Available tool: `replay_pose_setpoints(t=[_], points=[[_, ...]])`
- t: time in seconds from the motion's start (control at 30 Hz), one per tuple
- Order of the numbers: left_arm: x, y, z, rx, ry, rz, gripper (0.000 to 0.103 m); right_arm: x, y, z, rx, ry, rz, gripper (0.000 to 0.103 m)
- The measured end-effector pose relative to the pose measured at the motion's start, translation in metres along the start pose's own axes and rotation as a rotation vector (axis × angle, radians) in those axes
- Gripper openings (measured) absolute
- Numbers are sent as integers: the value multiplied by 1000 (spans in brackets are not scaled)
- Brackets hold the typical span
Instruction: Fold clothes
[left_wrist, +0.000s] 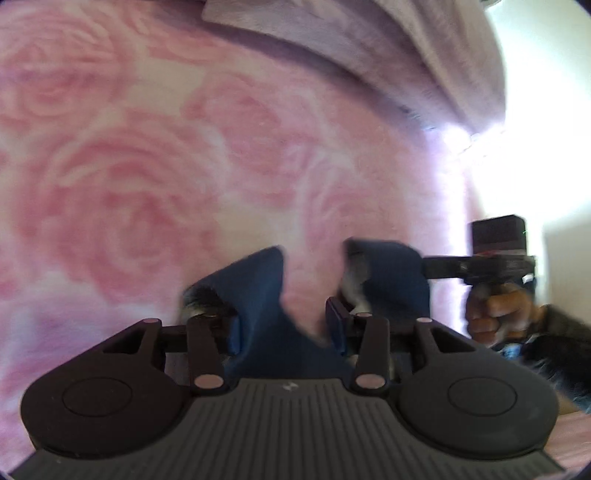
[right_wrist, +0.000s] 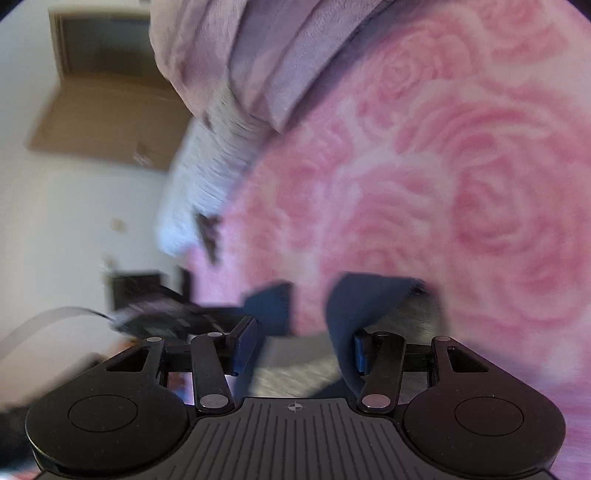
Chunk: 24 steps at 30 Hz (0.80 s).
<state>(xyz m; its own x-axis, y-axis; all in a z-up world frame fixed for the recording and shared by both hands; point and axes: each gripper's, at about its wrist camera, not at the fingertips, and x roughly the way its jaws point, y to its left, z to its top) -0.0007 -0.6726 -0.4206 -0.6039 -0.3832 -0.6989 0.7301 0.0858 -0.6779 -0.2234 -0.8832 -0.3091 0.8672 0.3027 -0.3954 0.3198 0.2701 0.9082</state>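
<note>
Both views blurred. Left gripper (left_wrist: 314, 280) and right gripper (right_wrist: 308, 314) hover over pink rose-print fleece blanket (left_wrist: 147, 166), jaws partly apart w/ nothing between the blue-covered fingers (left_wrist: 258, 291). Folded lilac plush garment (right_wrist: 258, 55) lies well ahead at blanket's far edge. Recommend: close in level, grip both near corners evenly before folding; seam positions can't be confirmed.

Pink rose-print blanket (left_wrist: 155, 166), lilac fleece garment (right_wrist: 258, 55), navy-covered fingers (left_wrist: 258, 288)
</note>
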Motion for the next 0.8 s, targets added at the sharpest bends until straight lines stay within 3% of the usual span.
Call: replay_pose_setpoints(t=[0.1, 0.17, 0.27, 0.33, 0.4, 0.47, 0.6, 0.67, 0.8], points=[[4, 14, 4, -90, -60, -27, 36, 6, -7, 2, 58, -29, -78, 53], [-8, 14, 7, -89, -146, -49, 34, 6, -4, 6, 56, -57, -60, 53], [-43, 4, 14, -18, -323, -86, 29, -22, 28, 18, -105, -290, -57, 53], [-67, 2, 17, 19, -458, -98, 29, -43, 60, 22, -282, -430, -105, 53], [-76, 11, 24, -8, -476, -95, 29, -51, 73, 26, -341, -469, -117, 53], [-68, 20, 29, -30, -416, -59, 29, -45, 67, 32, -323, -424, -185, 53], [-48, 28, 25, -37, -324, 24, 30, -31, 34, 37, -164, -322, -273, 53], [-44, 30, 22, -41, -315, 22, 36, -28, 27, 34, -128, -316, -258, 53], [-53, 31, 20, -40, -327, 14, 38, -31, 24, 28, -82, -341, -224, 53]])
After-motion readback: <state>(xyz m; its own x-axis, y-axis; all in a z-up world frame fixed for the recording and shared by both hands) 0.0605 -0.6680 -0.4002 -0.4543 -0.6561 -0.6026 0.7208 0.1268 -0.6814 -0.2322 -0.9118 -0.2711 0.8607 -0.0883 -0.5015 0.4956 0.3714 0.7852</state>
